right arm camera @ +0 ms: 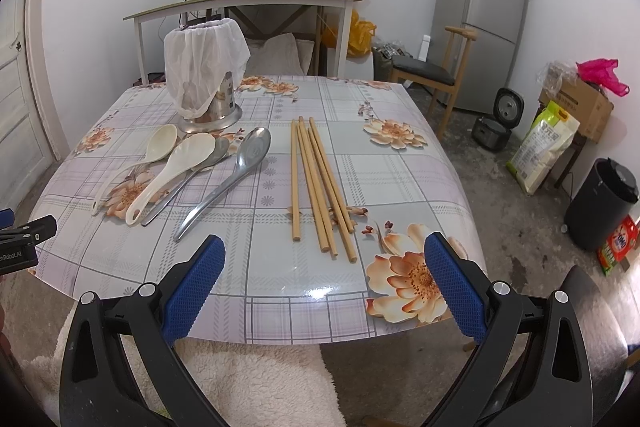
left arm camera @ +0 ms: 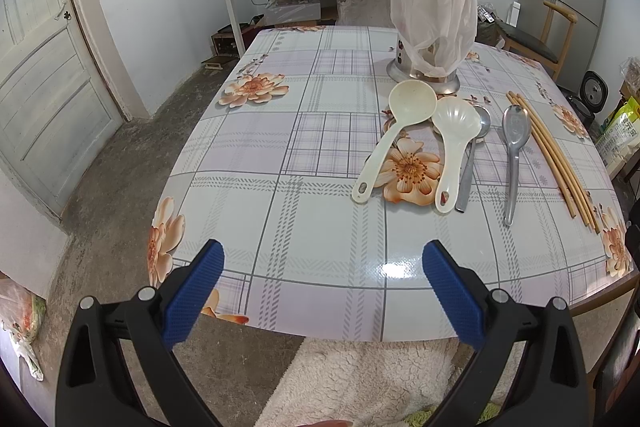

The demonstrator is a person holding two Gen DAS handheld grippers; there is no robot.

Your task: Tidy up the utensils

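A metal utensil holder [left arm camera: 424, 77] [right arm camera: 218, 107] draped with a white plastic bag [left arm camera: 434, 23] [right arm camera: 204, 61] stands at the far side of the table. In front of it lie two cream plastic spoons [left arm camera: 394, 133] [right arm camera: 148, 155], two metal spoons [left arm camera: 514, 143] [right arm camera: 236, 167] and several wooden chopsticks [left arm camera: 554, 159] [right arm camera: 320, 187]. My left gripper [left arm camera: 322, 259] is open and empty over the near table edge, short of the spoons. My right gripper [right arm camera: 324, 255] is open and empty, just short of the chopstick ends.
The flowered tablecloth [left arm camera: 280, 147] [right arm camera: 400, 171] covers the table. A fluffy white cushion [left arm camera: 360, 379] sits below the near edge. Behind are a cluttered side table [right arm camera: 248, 1], a wooden chair [right arm camera: 436, 75], a fridge [right arm camera: 484, 11], a door [left arm camera: 40, 75], and floor clutter [right arm camera: 544, 147].
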